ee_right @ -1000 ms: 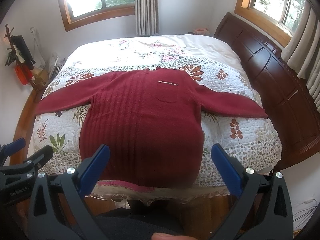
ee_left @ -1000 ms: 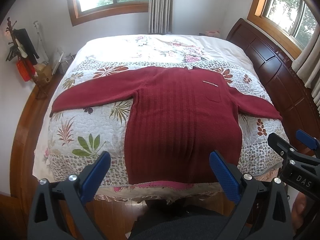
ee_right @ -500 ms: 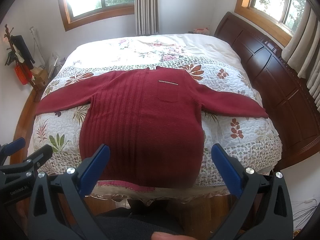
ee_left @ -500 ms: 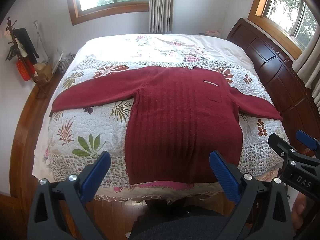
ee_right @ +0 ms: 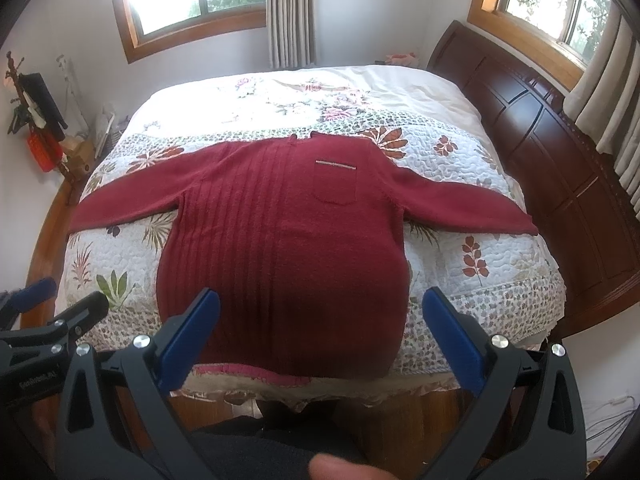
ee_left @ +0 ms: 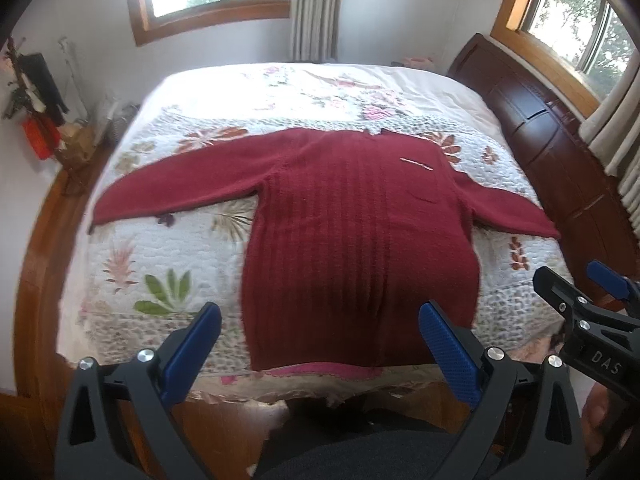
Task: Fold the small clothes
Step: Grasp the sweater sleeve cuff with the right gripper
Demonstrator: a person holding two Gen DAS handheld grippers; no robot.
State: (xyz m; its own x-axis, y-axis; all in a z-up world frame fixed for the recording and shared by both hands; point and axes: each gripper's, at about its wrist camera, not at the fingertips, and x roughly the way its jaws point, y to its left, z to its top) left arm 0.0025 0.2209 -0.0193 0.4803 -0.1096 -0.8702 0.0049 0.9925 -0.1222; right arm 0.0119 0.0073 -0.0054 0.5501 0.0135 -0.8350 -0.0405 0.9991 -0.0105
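room: bedroom, wooden floor, bed [ee_right: 460, 304] with floral quilt, two wood-framed windows, dark headboard [ee_right: 560, 152] along the bed's right edge
left gripper [ee_left: 320, 344]: blue-padded fingers spread wide, empty, off the bed's near edge; view now blurred, tilted slightly versus a second ago
right gripper [ee_right: 322, 328]: fingers wide apart, empty, off the near edge, about where it was
sweater [ee_right: 280, 248]: dark red knit, flat, unfolded, hem at the near edge, both sleeves spread toward the left and right edges, chest pocket up; unmoved
far: coat rack [ee_right: 36, 116] in the left corner, curtain [ee_right: 290, 12] between windows
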